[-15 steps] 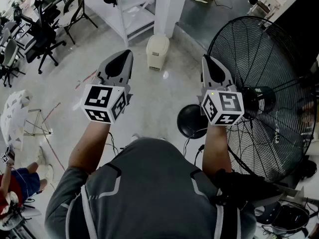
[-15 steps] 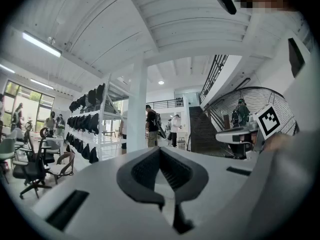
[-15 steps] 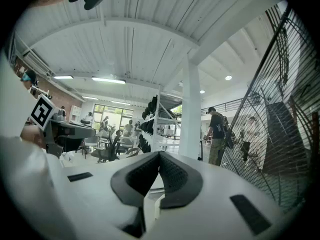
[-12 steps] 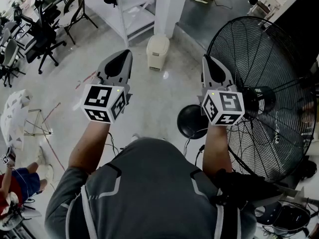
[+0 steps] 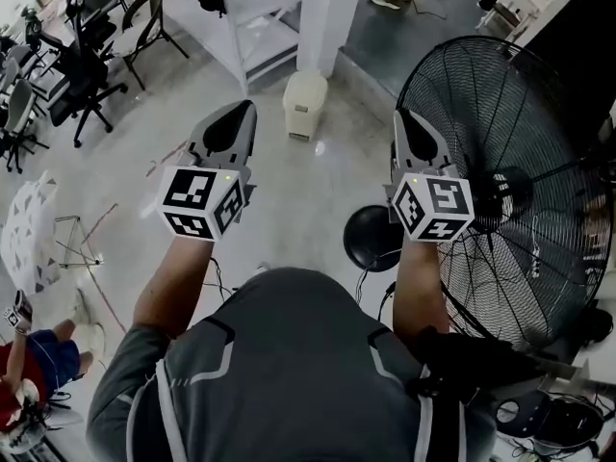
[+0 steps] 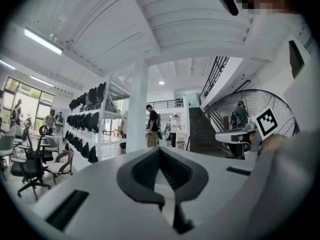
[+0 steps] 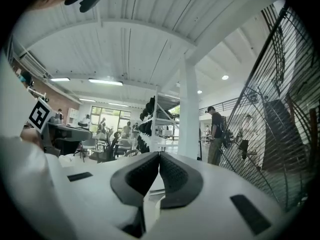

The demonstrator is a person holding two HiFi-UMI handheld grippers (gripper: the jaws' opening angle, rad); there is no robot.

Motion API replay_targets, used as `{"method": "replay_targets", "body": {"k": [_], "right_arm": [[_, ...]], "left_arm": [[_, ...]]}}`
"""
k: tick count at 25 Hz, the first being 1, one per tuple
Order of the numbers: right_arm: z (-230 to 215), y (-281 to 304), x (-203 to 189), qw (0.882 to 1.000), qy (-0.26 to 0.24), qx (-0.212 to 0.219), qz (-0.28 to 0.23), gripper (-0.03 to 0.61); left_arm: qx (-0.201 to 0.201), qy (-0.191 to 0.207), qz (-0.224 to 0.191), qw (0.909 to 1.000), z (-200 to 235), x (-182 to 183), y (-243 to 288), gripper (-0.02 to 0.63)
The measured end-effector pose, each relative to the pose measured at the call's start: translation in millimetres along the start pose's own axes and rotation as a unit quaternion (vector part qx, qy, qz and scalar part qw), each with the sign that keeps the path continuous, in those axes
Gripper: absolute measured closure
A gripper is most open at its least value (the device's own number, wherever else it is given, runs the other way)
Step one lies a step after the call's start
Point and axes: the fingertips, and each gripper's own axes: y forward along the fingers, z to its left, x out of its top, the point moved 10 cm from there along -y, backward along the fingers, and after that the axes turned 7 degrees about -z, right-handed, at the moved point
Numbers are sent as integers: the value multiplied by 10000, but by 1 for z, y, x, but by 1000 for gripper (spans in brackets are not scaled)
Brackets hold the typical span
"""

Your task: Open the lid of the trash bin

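Slightly lower than before: my left gripper point(image 5: 246, 107), right gripper point(image 5: 399, 115) | both clenched, empty | trash bin point(image 5: 305, 104): 12 o'clock, well ahead | lid point(image 5: 306, 79) down, opening not begun.

The trash bin point(image 5: 305, 102) is cream, on a pale grey, glossy floor point(image 5: 289, 200). The left tool point(image 5: 243, 107) and right tool point(image 5: 399, 115) are light grey with black pads point(image 6: 142, 171), each with a white cube point(image 5: 202, 200) printed with black square markers. The fan point(image 5: 520, 162) is black wire mesh. The shirt point(image 5: 289, 373) is grey with paler piping. The shelf point(image 5: 255, 17) is white and the chairs point(image 5: 82, 65) are black.
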Motion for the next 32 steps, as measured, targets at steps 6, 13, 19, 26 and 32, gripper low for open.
{"method": "replay_targets", "body": {"k": [6,13,19,26,32], "right_arm": [[18,6,-4,9999,-51,-121,-29,552],[34,32,2,9996,-149,-241,-84,551],[25,72,-4,9995,-158,-273,-62,551],[-17,150,-19,9996,-100,-196,-189,551],[-43,211,-27,9997,-141,-76,-170,551]], "left_arm": [[-101,-18,-59,9999,20,-8,-13,606],[-293,-77,-117,9995,56,-13,-8,606],[-334,-105,-79,9994,80,-23,21,606],[-187,-109,46,9998,110,-34,94,605],[-194,-137,114,9997,124,-39,161,606]]}}
